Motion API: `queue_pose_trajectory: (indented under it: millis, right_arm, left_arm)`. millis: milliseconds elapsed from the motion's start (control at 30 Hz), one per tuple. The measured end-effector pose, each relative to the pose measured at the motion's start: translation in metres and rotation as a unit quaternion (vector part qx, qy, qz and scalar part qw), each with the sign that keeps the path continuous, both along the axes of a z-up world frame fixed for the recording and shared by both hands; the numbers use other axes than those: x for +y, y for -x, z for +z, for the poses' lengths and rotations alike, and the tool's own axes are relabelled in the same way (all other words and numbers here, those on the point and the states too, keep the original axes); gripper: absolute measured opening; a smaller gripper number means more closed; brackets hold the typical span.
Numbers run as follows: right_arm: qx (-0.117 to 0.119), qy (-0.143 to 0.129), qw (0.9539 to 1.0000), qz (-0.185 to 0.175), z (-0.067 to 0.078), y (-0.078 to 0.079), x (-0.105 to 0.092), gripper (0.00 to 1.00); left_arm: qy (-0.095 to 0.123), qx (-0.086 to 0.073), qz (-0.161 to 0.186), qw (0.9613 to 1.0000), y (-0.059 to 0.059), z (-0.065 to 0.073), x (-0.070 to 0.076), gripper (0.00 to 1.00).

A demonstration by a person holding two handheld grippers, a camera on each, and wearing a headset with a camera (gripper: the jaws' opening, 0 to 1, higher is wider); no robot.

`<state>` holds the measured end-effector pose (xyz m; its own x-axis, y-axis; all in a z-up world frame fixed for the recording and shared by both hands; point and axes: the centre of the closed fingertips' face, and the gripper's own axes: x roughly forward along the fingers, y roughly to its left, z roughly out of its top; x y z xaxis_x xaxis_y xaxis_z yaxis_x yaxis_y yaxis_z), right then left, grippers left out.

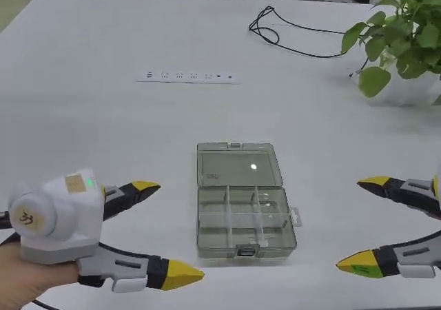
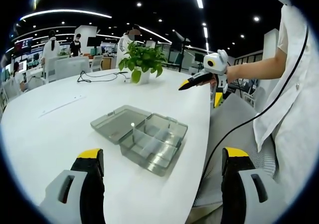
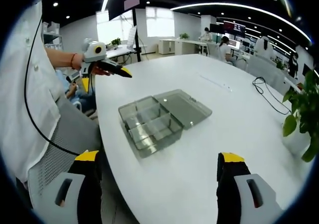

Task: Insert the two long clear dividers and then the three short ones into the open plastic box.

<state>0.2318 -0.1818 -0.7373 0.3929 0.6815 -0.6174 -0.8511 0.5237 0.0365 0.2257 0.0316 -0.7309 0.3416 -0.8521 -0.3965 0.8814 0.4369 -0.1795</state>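
An open plastic box (image 1: 246, 235) sits mid-tabletop (image 1: 103, 117), its lid (image 1: 239, 165) folded flat back to expose the tray, where clear dividers (image 1: 227, 203) already stand (count unclear). The left claw (image 1: 169, 231) and right claw (image 1: 362, 222) flank it, both spread apart and empty, probably because little remains to insert.

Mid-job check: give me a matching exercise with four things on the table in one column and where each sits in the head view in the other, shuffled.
Things:
1. plastic box
2. potted plant
3. power strip
4. black cable

Places:
A. far right corner of the table
B. centre, between the left gripper and the right gripper, lid lying open
C. far side, left of centre, lying flat
D. looped at the far edge, left of the plant

Pairs: 1-B, 2-A, 3-C, 4-D
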Motion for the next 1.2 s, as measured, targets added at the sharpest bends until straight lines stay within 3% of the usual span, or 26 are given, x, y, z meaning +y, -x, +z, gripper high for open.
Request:
queue_pose_trajectory:
  millis: [1200]
  right_arm:
    - [0.006, 0.009, 0.9999, 0.014, -0.0048, 0.0057, 0.0024, 0.98]
  left_arm:
    - [-0.007, 0.006, -0.009, 0.9999, 0.0038, -0.0085, 0.0016, 1.0]
